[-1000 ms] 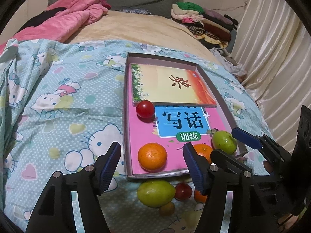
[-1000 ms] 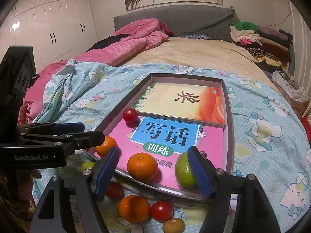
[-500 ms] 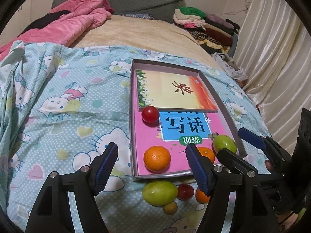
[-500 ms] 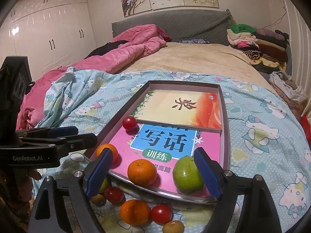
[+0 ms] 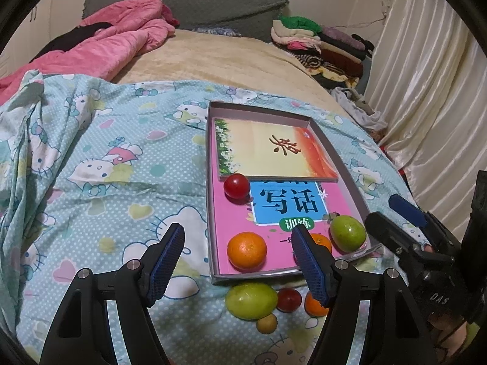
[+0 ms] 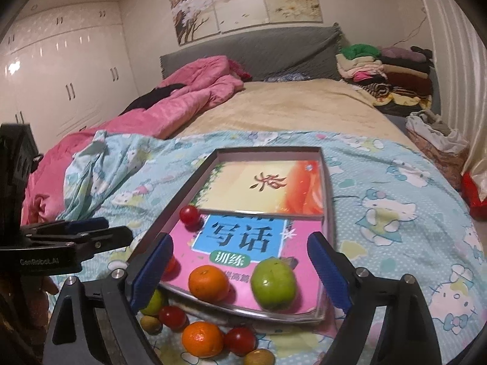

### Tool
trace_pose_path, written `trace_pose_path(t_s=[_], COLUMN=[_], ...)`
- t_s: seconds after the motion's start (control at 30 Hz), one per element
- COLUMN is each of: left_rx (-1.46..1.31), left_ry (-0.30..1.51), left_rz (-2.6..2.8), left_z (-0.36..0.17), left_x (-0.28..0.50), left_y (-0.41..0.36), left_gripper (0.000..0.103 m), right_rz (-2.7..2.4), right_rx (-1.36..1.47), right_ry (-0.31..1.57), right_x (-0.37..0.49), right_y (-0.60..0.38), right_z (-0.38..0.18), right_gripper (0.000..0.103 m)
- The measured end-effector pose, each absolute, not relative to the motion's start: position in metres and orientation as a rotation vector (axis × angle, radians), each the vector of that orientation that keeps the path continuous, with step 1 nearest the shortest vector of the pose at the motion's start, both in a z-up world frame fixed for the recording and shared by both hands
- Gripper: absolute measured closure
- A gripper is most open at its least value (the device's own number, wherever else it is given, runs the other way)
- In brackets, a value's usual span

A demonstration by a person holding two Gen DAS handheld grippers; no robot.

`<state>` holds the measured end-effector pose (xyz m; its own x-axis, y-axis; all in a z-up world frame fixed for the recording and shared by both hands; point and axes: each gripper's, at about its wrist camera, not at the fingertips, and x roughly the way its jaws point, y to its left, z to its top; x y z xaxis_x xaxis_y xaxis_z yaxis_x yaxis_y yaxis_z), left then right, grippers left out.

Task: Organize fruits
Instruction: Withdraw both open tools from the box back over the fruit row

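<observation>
A shallow grey box tray [image 5: 334,151] [image 6: 184,194] lined with books lies on the bed. In it sit a red tomato [image 5: 236,185] [image 6: 189,215], an orange [image 5: 247,250], a second orange [image 6: 208,283] and a green fruit [image 5: 348,232] [image 6: 275,283]. Loose fruit lies on the sheet before the tray: a green fruit [image 5: 251,300], a tomato [image 5: 288,299], an orange [image 6: 202,338], another tomato [image 6: 239,340] and small brown fruits [image 5: 266,324]. My left gripper [image 5: 237,264] is open and empty, above the tray's near-left corner. My right gripper [image 6: 240,270] is open and empty, above the tray's near edge.
The Hello Kitty sheet [image 5: 106,182] covers the near bed. A pink quilt [image 6: 188,97] lies at the back left, folded clothes [image 6: 383,67] at the back right, curtains [image 5: 426,91] on the right. White wardrobes [image 6: 61,70] stand left.
Both grippers have drawn back and up from the tray, so it looks smaller and farther. The green fruit sits free in the tray. Both stay open.
</observation>
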<state>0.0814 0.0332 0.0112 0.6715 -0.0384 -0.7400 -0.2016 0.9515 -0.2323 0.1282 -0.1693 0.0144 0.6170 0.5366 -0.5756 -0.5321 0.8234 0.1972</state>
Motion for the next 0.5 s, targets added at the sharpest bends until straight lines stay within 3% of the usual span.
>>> trace_pose_path(t_s=[0.5], left_rx=[-0.31], left_ry=[0.824], left_rz=[0.09], left_z=[0.017], left_x=[0.076], left_y=[0.034], left_gripper=[0.029], right_rz=[0.561], right_rx=[0.091], right_ry=[0.692], right_x=[0.131], right_y=[-0.192], right_z=[0.017], right_gripper=[0.011])
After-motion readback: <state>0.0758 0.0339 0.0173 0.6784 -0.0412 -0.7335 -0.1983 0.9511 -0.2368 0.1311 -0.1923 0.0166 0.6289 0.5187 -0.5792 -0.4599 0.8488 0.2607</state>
